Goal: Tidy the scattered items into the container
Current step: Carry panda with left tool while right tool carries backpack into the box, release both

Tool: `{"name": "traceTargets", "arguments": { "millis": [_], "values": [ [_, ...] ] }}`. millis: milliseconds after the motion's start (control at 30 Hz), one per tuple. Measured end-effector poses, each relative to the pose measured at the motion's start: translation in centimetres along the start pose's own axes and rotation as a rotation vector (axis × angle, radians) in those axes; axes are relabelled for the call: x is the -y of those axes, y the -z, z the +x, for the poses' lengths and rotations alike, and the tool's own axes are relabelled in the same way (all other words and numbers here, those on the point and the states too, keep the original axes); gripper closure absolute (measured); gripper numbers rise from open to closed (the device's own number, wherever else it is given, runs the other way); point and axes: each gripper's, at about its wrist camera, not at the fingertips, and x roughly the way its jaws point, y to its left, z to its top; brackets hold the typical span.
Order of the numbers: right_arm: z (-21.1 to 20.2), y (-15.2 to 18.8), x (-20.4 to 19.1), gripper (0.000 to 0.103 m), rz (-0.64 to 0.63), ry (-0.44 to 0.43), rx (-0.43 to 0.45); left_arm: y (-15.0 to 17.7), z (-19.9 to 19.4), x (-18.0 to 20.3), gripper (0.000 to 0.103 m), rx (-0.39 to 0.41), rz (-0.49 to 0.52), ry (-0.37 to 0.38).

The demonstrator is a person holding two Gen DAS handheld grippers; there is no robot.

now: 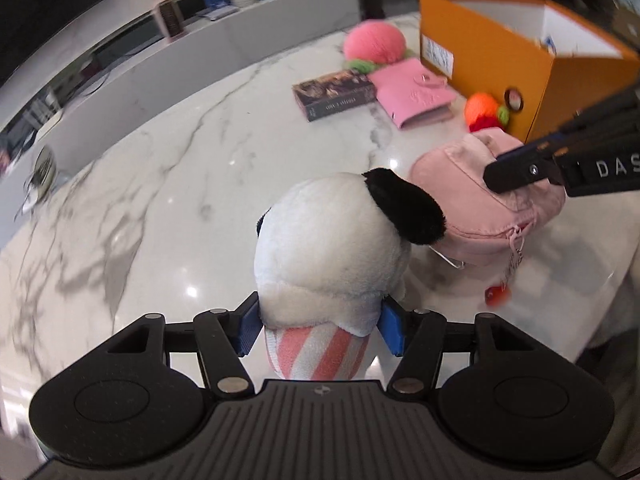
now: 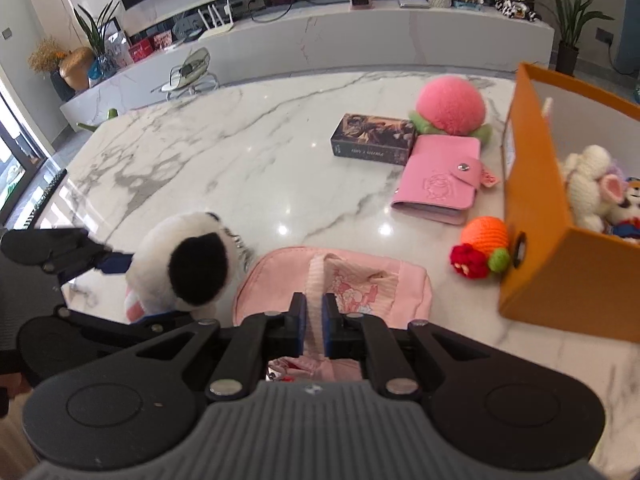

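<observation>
The left gripper (image 1: pixel 320 326) was clamped on the plush toy (image 1: pixel 340 248) where its white fleecy head met a pink-and-white striped body; the right gripper (image 2: pixel 314 326) was pinched tight on the woven strap of the pink pouch (image 2: pixel 360 280), which sat just short of the orange box's (image 2: pixel 560 280) near corner; the toy hung beside the pouch on the side away from the box. To do this step well, I judged that each load should be lifted clear of the marble tabletop (image 2: pixel 240 168) and above the box's rim before travelling, since the soft pouch would sag from its strap and could catch the cardboard wall; the right load, nearer the box, ought to go in first so the arms need not cross; release should come only once each item was inside, over the knitted toys already lying there. The box looked stiff, square-edged and white-lined; the pouch was matte cotton with a zip and dangling charm; a crocheted orange-and-red piece (image 2: pixel 482 250) lay against the box's front wall, and a smooth pink snap wallet (image 2: pixel 440 184), a glossy book-shaped box (image 2: pixel 374 140) and a fluffy peach plush (image 2: pixel 450 106) lay beyond it.
</observation>
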Motion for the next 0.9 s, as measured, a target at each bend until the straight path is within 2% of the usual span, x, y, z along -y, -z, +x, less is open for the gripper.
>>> {"name": "traceTargets", "arguments": {
  "millis": [233,367,467,767,900],
  "values": [
    [-4.8,0.4,0.5,0.094,0.02,-0.004,0.1,-0.7,-4.6,0.9,0.034,0.088,-0.061,-0.013],
    [-7.9,0.0,1.6,0.094,0.042,-0.01,0.171,-2.6,-6.9,2.1,0.034,0.147,-0.05,-0.011],
    [-10.2,-0.5,3.0,0.094,0.049,0.004,0.225,-4.7,-8.3,3.0,0.034,0.196,-0.05,0.022],
    [-16.3,-2.8,10.7,0.094,0.079,0.163,0.373,-13.2,-9.2,9.7,0.034,0.329,0.109,0.093],
    [-17.9,-4.1,14.6,0.094,0.087,0.241,0.403,-16.8,-8.0,13.2,0.034,0.348,0.174,0.149]
  ]
}}
